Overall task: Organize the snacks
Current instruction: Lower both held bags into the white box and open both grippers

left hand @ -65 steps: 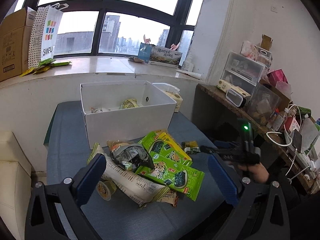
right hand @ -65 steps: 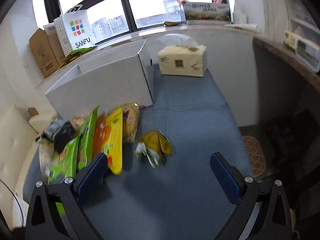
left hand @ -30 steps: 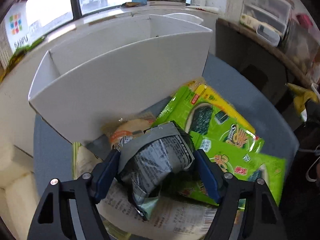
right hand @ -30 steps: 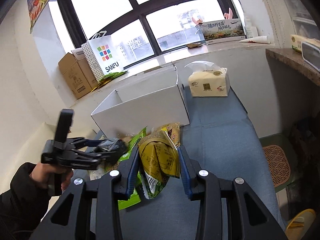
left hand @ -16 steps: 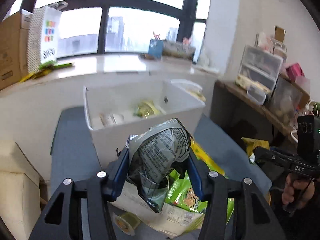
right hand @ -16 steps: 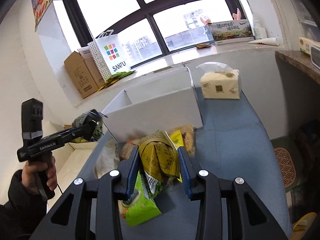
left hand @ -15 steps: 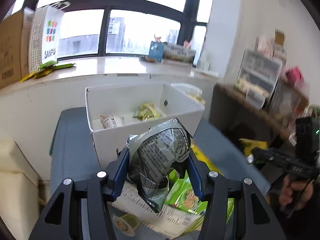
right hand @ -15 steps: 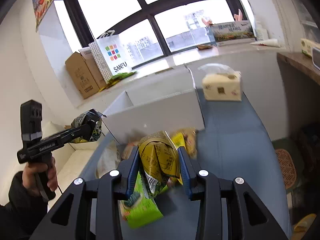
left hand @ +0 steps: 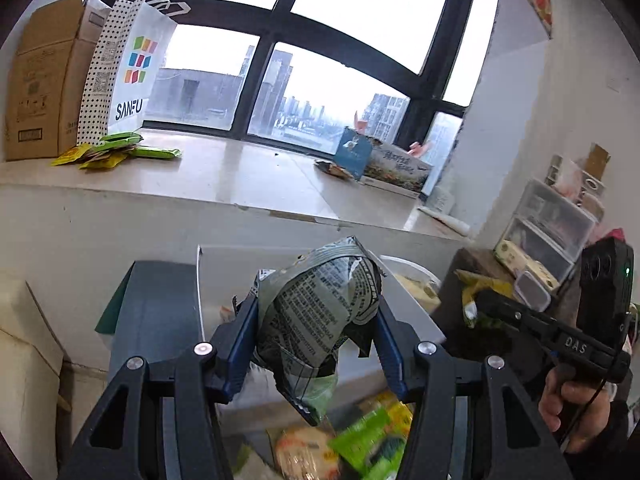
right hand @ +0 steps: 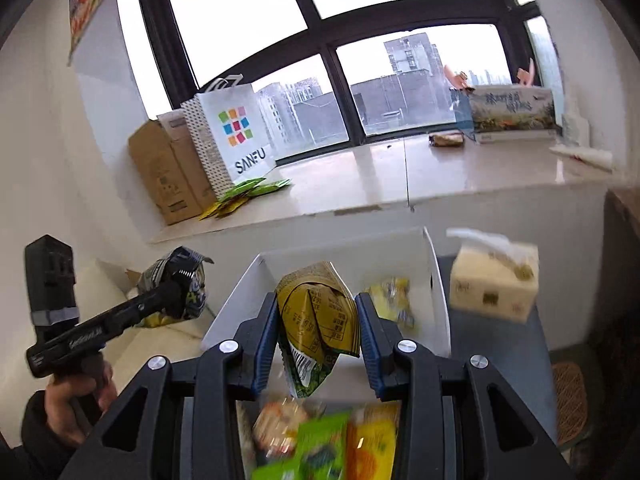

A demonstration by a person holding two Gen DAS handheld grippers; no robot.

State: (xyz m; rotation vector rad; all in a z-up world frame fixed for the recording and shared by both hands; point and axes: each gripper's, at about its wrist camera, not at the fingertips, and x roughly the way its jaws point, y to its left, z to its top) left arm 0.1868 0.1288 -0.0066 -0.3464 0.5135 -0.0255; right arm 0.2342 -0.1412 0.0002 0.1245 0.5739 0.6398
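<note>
Left gripper (left hand: 316,332): jaws clamped on a crumpled grey snack bag (left hand: 316,312), held in the air in front of the white box (left hand: 208,280). Right gripper (right hand: 316,328): jaws clamped on a yellow snack packet (right hand: 316,316), raised just before the same box's near wall (right hand: 436,300).

Below both, blurred, a loose pile of snacks (right hand: 324,444) (green and yellow wrappers) on the blue surface (left hand: 152,304). Inside the box, one yellow packet (right hand: 390,304) visible against the right side.

Beside the box, to its right, a tissue pack (right hand: 492,284). Beyond, the windowsill (right hand: 440,172): SANFU paper bag (right hand: 236,136), cardboard box (right hand: 164,172), green sachets (right hand: 248,192) scattered at their foot.
</note>
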